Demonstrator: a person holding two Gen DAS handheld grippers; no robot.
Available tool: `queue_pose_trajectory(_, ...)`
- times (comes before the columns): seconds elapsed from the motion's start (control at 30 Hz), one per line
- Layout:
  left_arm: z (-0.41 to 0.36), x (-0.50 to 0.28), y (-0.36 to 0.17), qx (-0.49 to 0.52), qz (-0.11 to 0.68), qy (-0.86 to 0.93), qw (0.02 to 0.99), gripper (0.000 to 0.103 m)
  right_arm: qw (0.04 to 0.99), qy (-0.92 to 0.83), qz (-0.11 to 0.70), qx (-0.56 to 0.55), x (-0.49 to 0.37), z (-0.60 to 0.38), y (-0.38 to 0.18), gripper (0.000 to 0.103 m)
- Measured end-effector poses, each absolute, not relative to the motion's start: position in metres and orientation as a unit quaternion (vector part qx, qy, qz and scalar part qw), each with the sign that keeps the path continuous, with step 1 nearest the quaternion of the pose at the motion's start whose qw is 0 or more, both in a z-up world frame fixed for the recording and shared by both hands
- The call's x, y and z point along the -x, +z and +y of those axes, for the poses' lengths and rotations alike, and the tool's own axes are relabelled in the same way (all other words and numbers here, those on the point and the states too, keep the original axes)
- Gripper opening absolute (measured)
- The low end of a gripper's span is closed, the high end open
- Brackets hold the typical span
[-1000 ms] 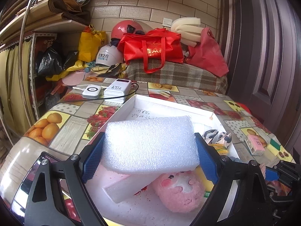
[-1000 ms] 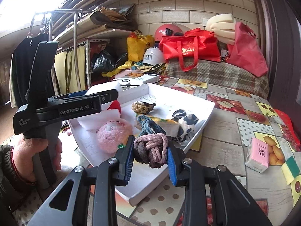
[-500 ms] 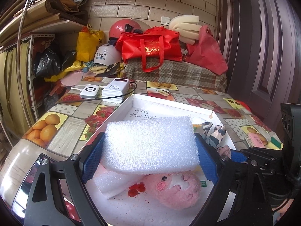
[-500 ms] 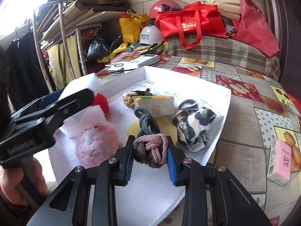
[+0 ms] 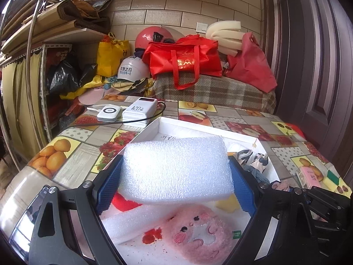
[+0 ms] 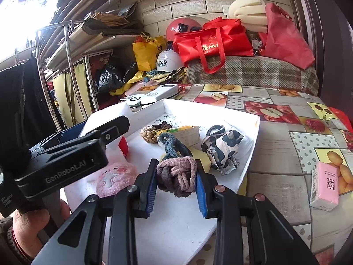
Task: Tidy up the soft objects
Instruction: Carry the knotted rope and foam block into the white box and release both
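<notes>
My left gripper [image 5: 175, 182] is shut on a white foam block [image 5: 176, 167] and holds it above the white tray [image 5: 198, 130]. Under it lie a pink plush face [image 5: 198, 236] and a white foam strip [image 5: 132, 223]. My right gripper [image 6: 176, 184] is shut on a pink and grey knotted rope [image 6: 177, 174] just above the tray's [image 6: 220, 110] near part. In the tray lie a blue-grey knotted rope [image 6: 174, 145], a tan braided knot [image 6: 149, 132], a yellow sponge [image 6: 184, 133], a cow-print cloth [image 6: 224, 148] and the plush [image 6: 115, 177].
A pink box [image 6: 324, 187] lies on the fruit-print tablecloth [image 6: 286, 137] right of the tray. A white power bank [image 5: 141, 110] and a small charger [image 5: 109, 113] with a black cable sit behind the tray. Bags, helmets and shelves crowd the back.
My right gripper has moved in over the tray with the knotted rope. My left gripper still holds the foam block, shifted slightly over the plush.
</notes>
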State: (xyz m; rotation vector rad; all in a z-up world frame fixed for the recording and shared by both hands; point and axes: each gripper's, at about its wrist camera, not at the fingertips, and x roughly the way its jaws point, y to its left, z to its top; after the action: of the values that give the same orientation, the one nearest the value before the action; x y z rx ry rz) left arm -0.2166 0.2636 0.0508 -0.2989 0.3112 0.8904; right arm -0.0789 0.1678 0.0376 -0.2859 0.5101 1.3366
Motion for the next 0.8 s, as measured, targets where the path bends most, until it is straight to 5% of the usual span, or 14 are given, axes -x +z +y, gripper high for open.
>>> queue_pose_trajectory(0.43, 0.259, 0.218, 0.05, 0.138, 0.139, 0.444, 0.874, 0.092, 0.754, 0.601, 0.234, 0.127, 0.078, 0.168, 0.038, 0.035)
queue_pose_trajectory(0.47, 0.258, 0.219, 0.05, 0.136, 0.135, 0.446, 0.875, 0.095, 0.754, 0.599, 0.236, 0.128, 0.078, 0.168, 0.037, 0.038)
queue_pose_trajectory(0.5, 0.256, 0.221, 0.05, 0.133, 0.132, 0.445, 0.876, 0.103, 0.756, 0.596, 0.238, 0.128, 0.078, 0.168, 0.037, 0.051)
queue_pose_trajectory(0.53, 0.255, 0.221, 0.051, 0.129, 0.129, 0.445, 0.877, 0.103, 0.76, 0.592, 0.238, 0.127, 0.077, 0.168, 0.038, 0.077)
queue_pose_trajectory(0.6, 0.254, 0.222, 0.051, 0.126, 0.127, 0.445, 0.878, 0.103, 0.766, 0.585, 0.236, 0.124, 0.076, 0.166, 0.039, 0.099)
queue_pose_trajectory(0.8, 0.258, 0.224, 0.05, 0.139, 0.126, 0.444, 0.876, 0.103, 0.772, 0.58, 0.23, 0.124, 0.077, 0.164, 0.04, 0.103)
